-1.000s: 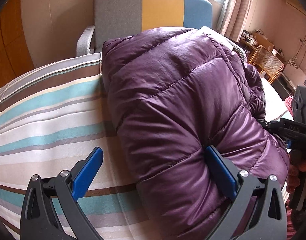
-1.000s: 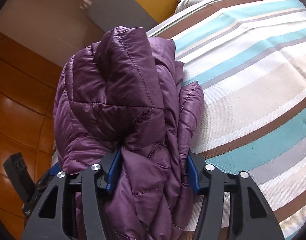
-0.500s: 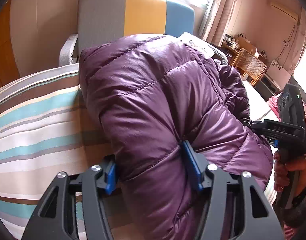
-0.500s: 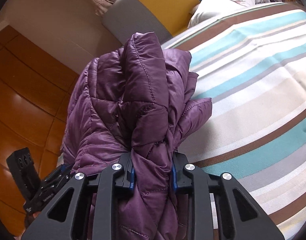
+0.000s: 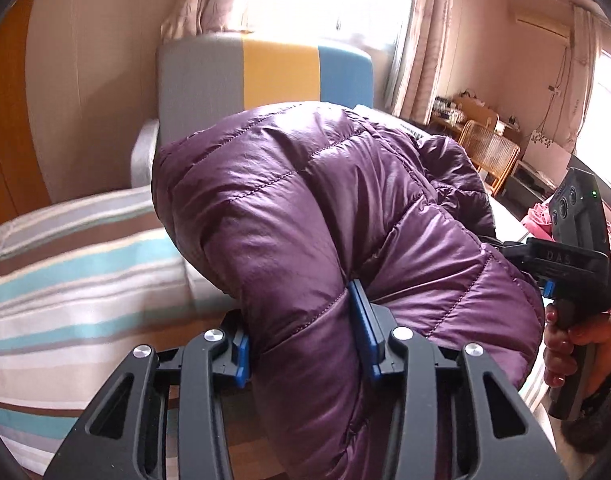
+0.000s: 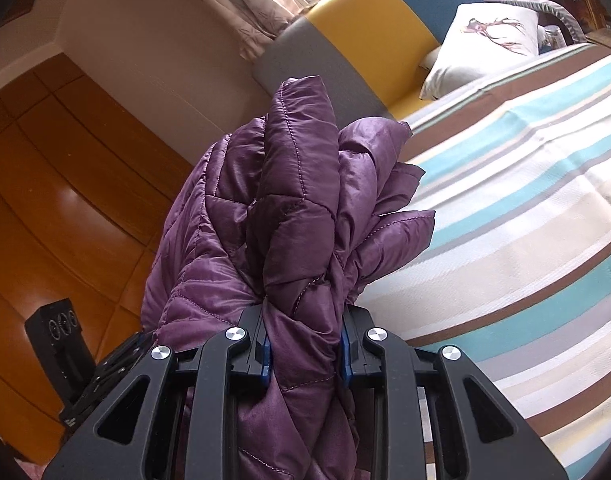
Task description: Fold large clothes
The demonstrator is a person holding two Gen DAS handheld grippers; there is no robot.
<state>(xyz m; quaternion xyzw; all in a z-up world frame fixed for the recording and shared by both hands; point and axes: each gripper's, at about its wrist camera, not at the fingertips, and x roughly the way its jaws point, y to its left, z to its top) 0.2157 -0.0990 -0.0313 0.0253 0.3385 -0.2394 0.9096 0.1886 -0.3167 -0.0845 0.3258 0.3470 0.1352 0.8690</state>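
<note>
A purple quilted jacket (image 5: 305,208) hangs bunched above the striped bed cover (image 5: 65,280). My left gripper (image 5: 301,332) has a thick fold of it between its blue pads, which press into the padding while the jaws are closing. In the right wrist view the jacket (image 6: 289,220) stands up in crumpled layers, and my right gripper (image 6: 305,356) is shut on a narrow bundle of them. A hand (image 5: 561,344) holds the right gripper's handle at the jacket's far right end. The left gripper's body (image 6: 61,332) shows low on the left.
The bed cover (image 6: 525,220) stretches to the right of the jacket. Behind it stands a grey, yellow and blue armchair (image 5: 265,76) with a white pillow (image 6: 485,40). Wood floor (image 6: 65,200) lies to the left. A wicker chair (image 5: 489,152) stands by the window.
Both grippers closed on the jacket, the left from wide open. The jacket then rose off the bed cover and bunched up taller between them.
</note>
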